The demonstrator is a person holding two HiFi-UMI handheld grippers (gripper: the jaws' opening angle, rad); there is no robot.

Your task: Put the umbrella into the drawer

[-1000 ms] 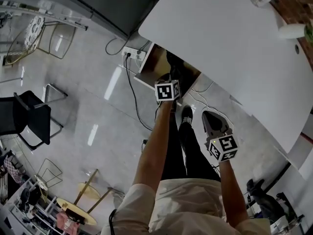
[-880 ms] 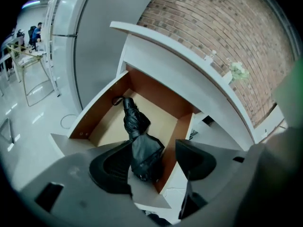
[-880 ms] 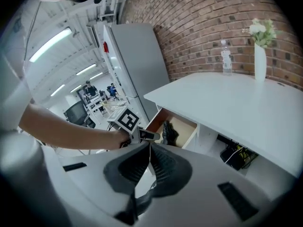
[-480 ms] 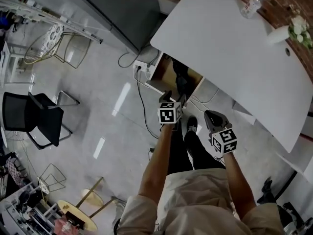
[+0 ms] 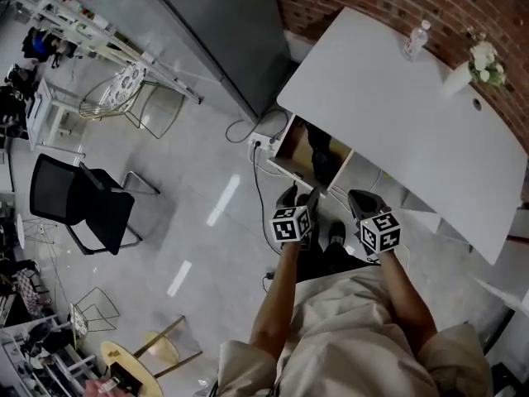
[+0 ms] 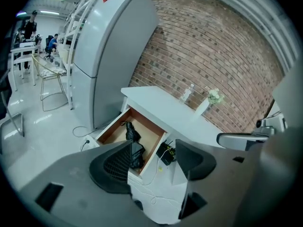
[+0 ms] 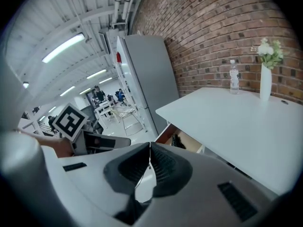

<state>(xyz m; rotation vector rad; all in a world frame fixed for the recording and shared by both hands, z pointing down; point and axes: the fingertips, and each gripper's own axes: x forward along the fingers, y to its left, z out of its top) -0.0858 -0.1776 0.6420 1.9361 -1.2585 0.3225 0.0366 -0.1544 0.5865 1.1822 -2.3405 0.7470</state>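
The black folded umbrella (image 5: 321, 159) lies inside the open wooden drawer (image 5: 292, 145) under the white desk (image 5: 397, 114). In the left gripper view the umbrella (image 6: 133, 135) rests in the drawer (image 6: 112, 130), beyond the jaws. My left gripper (image 5: 299, 197) hangs open and empty, short of the drawer's front; its jaws (image 6: 154, 148) stand wide apart. My right gripper (image 5: 357, 198) is beside it, shut with nothing between its pads (image 7: 149, 150). The drawer (image 7: 166, 134) and the umbrella (image 7: 178, 141) show small past the right jaws.
A water bottle (image 5: 416, 40) and a vase with flowers (image 5: 464, 71) stand at the desk's far edge against the brick wall. A grey fridge (image 5: 211, 31) is left of the desk. A power strip with cables (image 5: 259, 144) lies on the floor; a black chair (image 5: 83, 207) at left.
The view has pulled back from the desk. Both grippers have drawn away from the drawer toward the person's body; the umbrella stays lying in the drawer.
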